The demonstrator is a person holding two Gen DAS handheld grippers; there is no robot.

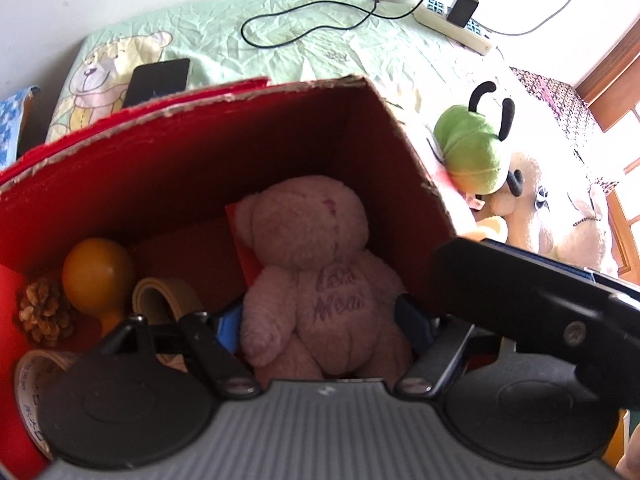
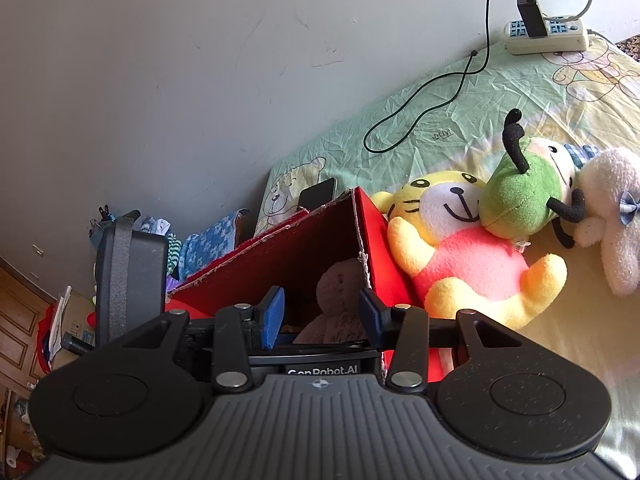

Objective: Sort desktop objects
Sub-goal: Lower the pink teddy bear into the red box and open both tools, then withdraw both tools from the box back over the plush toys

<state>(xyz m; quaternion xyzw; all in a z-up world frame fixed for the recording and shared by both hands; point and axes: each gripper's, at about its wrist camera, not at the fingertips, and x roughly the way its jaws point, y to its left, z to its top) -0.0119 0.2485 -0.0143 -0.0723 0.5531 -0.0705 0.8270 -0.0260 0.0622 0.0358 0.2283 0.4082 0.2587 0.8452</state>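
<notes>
1. One bed [image 2: 460,120] has a thin green and yellow sheet. The sheet is wrinkly and has bears drawn on it.
2. One red box [image 1: 200,168] stands on the bed. It is made of cardboard, with rough torn edges on top, and it is open.
3. Three soft toys lie on the bed just beside the box. There is one yellow toy [image 2: 472,256] with a pink tummy, one green toy [image 2: 520,200] with black feelers, and one fluffy white toy [image 2: 616,216] with a small blue bow.
4. One pink bear [image 1: 316,276] is in the box, by the right wall. It is fuzzy and has words sewn on its tummy.
5. There are two grippers, one for each hand. The left gripper [image 1: 324,320] is down in the box. Its fingers are apart, one on each side of the bear. I cannot tell if they touch it. The right gripper [image 2: 322,312] is over the edge of the box. Its fingers are apart and hold nothing. The finger pads [image 2: 275,316] are blue.
6. One white power strip [image 2: 548,36] lies by the wall, with one black plug in it and one long black cord [image 2: 416,120] curled on the sheet.
7. One flat black phone [image 1: 158,80] lies behind the box.
8. One smooth round orange ball [image 1: 98,272] is in the left part of the box.
9. Two tape rolls are in the box. One is tan [image 1: 166,300] and one is white [image 1: 34,384] with writing.
10. One brown pine cone [image 1: 46,312] sits next to the ball. It is bumpy.
</notes>
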